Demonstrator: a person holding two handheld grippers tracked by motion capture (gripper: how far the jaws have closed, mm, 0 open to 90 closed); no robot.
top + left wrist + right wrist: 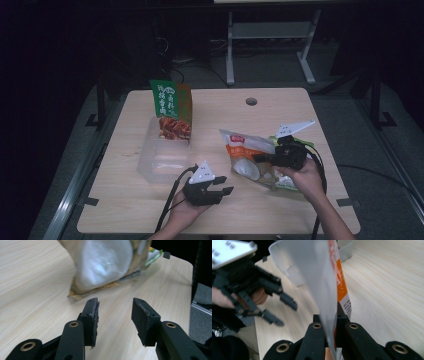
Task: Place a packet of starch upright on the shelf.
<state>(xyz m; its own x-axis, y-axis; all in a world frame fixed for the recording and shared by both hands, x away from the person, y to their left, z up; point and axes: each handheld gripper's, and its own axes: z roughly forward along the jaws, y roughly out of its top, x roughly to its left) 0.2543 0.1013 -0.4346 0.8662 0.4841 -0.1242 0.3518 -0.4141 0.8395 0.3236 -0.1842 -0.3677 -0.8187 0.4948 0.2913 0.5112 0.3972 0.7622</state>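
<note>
My right tongs [261,159] are clamping the orange-and-white snack bag [246,150], holding it just off the desk [280,107] at about 4 o'clock from desk centre. My left tongs [114,313] are standing half open with nothing between them, sitting at 6 o'clock, just beside the bag's lower edge. A clear plastic container [162,155] is sitting at 9 o'clock with a green pouch [171,109] standing in its far end. The desk is light wood grain with a cable hole [251,101] at 12 o'clock. The room is dark, with a white frame [270,42] standing behind.
</note>
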